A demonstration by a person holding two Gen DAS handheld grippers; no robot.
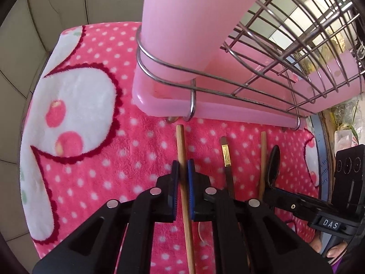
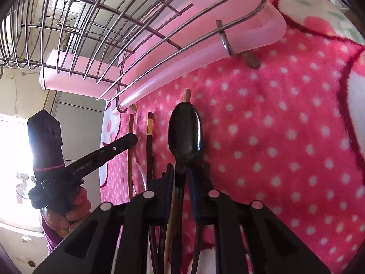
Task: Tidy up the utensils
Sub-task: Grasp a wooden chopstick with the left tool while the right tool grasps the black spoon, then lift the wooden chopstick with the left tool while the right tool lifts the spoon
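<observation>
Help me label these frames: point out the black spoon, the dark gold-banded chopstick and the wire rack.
black spoon (image 2: 185,130): right wrist view, on its bowl.
dark gold-banded chopstick (image 1: 226,157): left wrist view, on the gold band.
wire rack (image 1: 294,45): left wrist view, on its grid.

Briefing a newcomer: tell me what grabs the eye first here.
The pink polka-dot blanket fills both views, with a wire dish rack on a pink tray at its far edge. The left gripper pinches a wooden chopstick; the right gripper clamps a black spoon.
</observation>
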